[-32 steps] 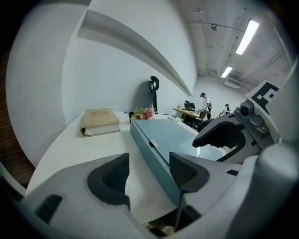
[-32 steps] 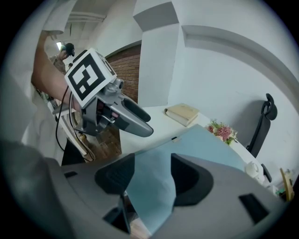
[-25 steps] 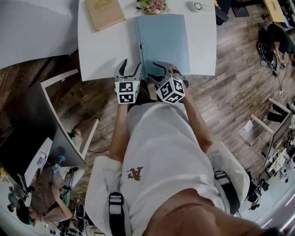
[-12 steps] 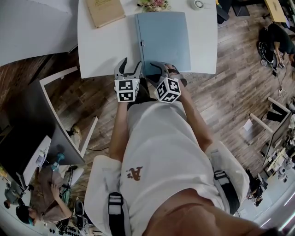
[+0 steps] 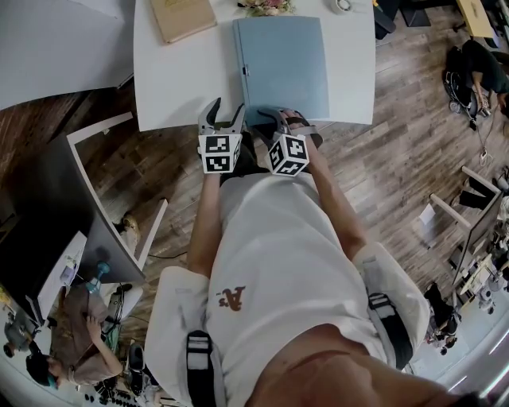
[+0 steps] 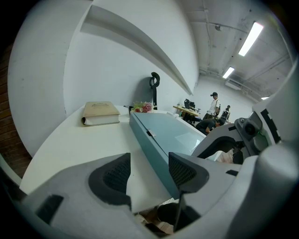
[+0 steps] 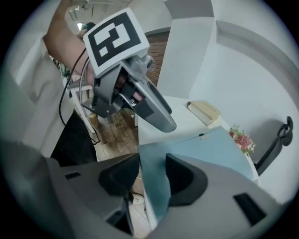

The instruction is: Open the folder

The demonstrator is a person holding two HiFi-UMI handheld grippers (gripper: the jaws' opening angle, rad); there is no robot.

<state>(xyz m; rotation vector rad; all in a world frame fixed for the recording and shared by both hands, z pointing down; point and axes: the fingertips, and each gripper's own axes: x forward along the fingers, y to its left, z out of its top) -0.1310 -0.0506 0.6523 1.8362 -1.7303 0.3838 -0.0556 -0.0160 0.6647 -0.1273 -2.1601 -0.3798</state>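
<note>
A pale blue folder (image 5: 282,63) lies shut on the white table (image 5: 179,87), its near edge at the table's front edge. My right gripper (image 5: 280,118) sits on that near edge. In the right gripper view the folder (image 7: 210,149) fills the gap of the right gripper (image 7: 153,179); its jaws have just been closing and both pads touch it. My left gripper (image 5: 226,107) hovers at the table's front edge, just left of the folder's spine. Its jaws have narrowed a little but stand open (image 6: 149,175), with bare table and the folder's (image 6: 173,133) near corner between them.
A tan book (image 5: 181,20) lies at the table's far left, with a small bunch of flowers (image 5: 265,8) and a small round object (image 5: 342,8) along the back edge. A white-framed chair (image 5: 103,159) stands left of me. People sit in the background.
The right gripper has sunk slightly onto the folder's near edge and its jaws have drawn together around it. The left gripper has stayed in place.
</note>
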